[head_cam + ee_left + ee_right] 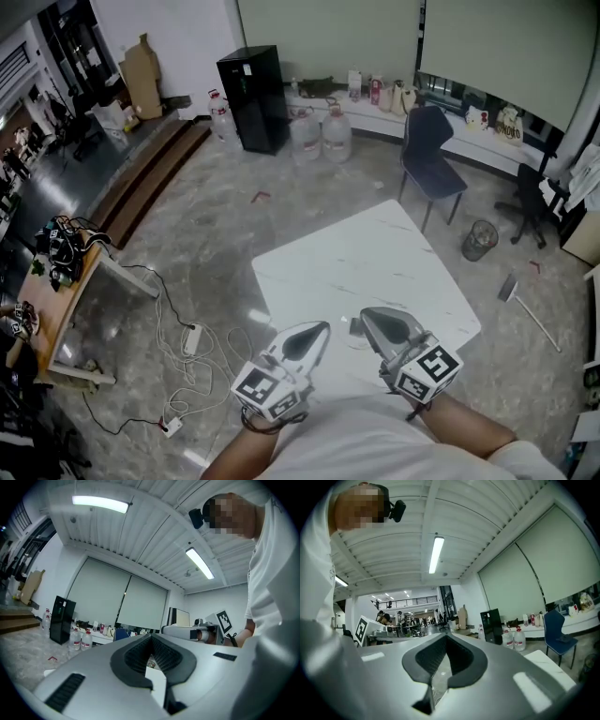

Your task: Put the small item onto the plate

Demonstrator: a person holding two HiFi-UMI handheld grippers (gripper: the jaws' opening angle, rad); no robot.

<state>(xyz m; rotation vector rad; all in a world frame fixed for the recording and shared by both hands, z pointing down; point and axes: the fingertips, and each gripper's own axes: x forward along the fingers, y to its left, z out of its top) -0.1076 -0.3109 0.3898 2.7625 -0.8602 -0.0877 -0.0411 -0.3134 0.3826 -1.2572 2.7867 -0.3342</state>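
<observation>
Left hand-held gripper (317,334) and right hand-held gripper (371,319) hang by the person's chest, each with jaws together on nothing. What seems to be the small item (356,325) lies on the white desk (375,248) between their tips, closest to the right one. Its long axis is too small to tell, and no plate shows.
</observation>
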